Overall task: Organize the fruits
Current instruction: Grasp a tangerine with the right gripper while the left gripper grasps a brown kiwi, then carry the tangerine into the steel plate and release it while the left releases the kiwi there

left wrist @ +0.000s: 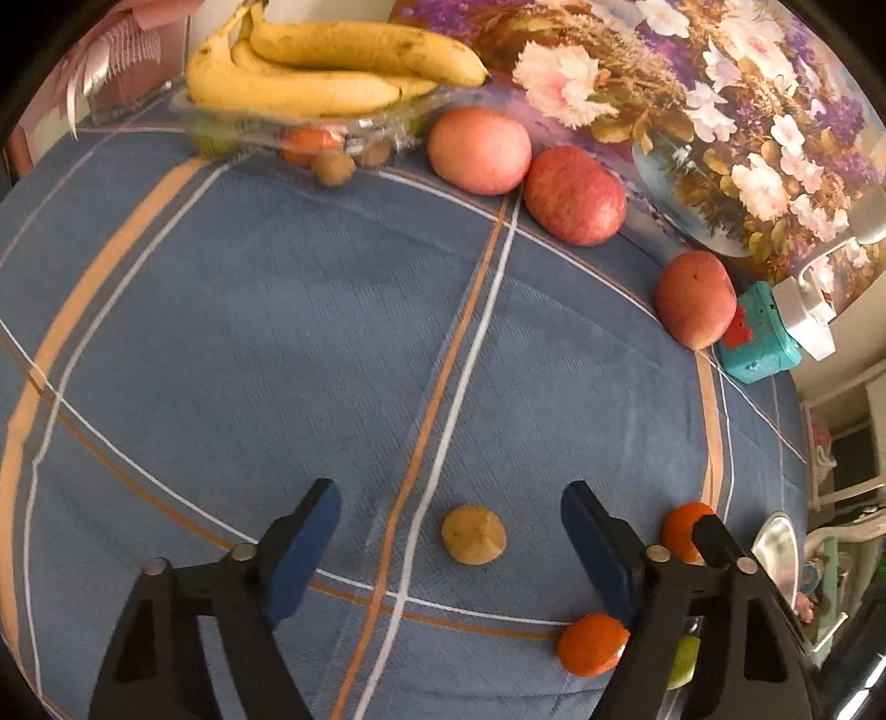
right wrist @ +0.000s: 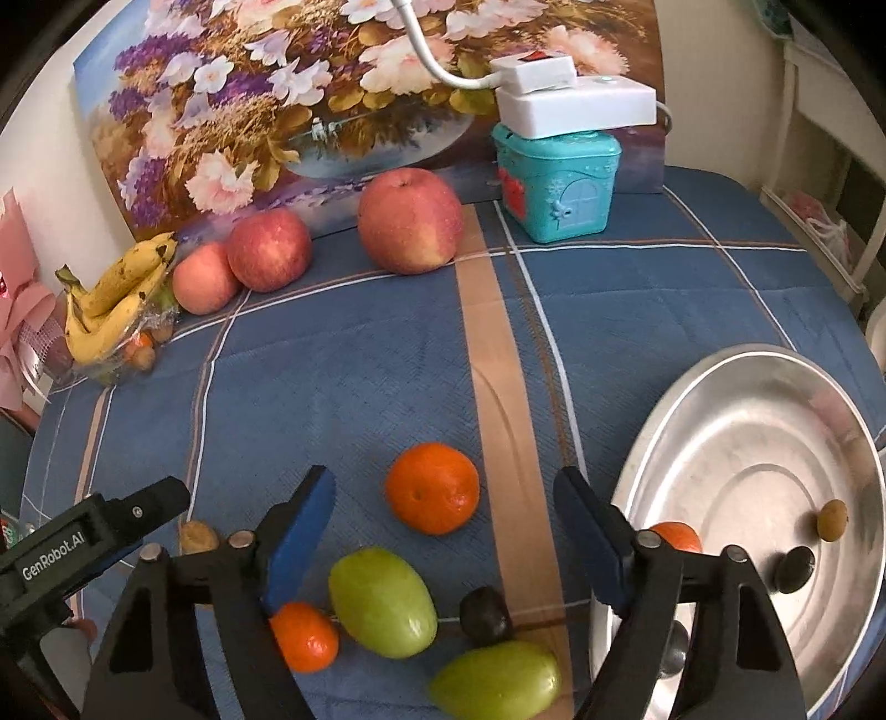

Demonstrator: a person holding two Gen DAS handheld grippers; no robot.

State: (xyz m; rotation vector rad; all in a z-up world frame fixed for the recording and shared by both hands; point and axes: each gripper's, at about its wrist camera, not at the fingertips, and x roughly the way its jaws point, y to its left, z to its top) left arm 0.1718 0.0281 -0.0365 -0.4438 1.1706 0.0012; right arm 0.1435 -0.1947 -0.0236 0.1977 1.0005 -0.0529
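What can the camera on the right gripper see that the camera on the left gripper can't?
Only the right wrist view shows two green oval fruits, a small dark round fruit and the inside of the round silver metal tray.
Only the left wrist view shows the small tan fruit fully, between the open left gripper fingers.
Both show the yellow bananas, three red apples, the teal plastic box and the blue checked cloth.

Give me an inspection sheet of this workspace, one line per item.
Surface: blue striped cloth covers the table.
Job's things: three apples by the painting; bananas on a clear tray; oranges, green fruits loose; metal plate holds small fruits.
Clutter: teal box, painting.
Grippers: left gripper open over a small brown fruit; right gripper open, empty.
Cables: white cord to a white plug box.
Surroundings: pink wrapping at left.
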